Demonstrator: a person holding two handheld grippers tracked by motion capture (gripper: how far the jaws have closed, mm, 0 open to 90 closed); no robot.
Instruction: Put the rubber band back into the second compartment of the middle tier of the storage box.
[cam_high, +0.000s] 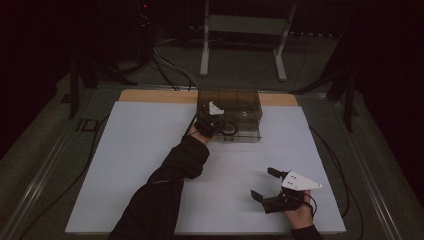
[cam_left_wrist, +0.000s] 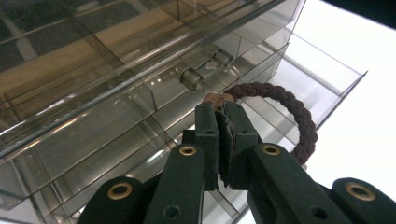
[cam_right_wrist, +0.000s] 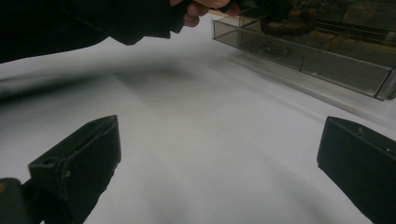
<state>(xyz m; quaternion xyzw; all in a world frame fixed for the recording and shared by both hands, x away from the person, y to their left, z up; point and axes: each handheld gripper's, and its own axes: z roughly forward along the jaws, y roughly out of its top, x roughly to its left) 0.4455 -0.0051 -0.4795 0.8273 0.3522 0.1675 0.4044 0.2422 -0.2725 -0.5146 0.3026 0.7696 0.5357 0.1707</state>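
Forearms enter from the near edge of the white tabletop (cam_high: 150, 150), which has a strip of bare wood along its far side. Nearest, on the right, the right hand-held gripper (cam_high: 265, 184) rests low over the sheet in the person's right hand (cam_high: 300, 212), its two black jaws spread wide with only white surface between them; a grey three-cornered plate (cam_high: 299, 181) sits on top of it. In the right gripper view those jaws stand far apart at the bottom corners. Farther out, a dark sleeve (cam_high: 170, 170) stretches diagonally toward the middle of the far side, where the left hand-held gripper (cam_high: 220, 122) reaches the front of a clear plastic drawer organizer (cam_high: 245, 102). A drawer (cam_left_wrist: 327, 79) is pulled out from its lower front. In the left gripper view the jaws are pressed together on a dark braided hair tie (cam_left_wrist: 299, 116), pinching it at its knotted joint, and the loop hangs over the open drawer's compartments.
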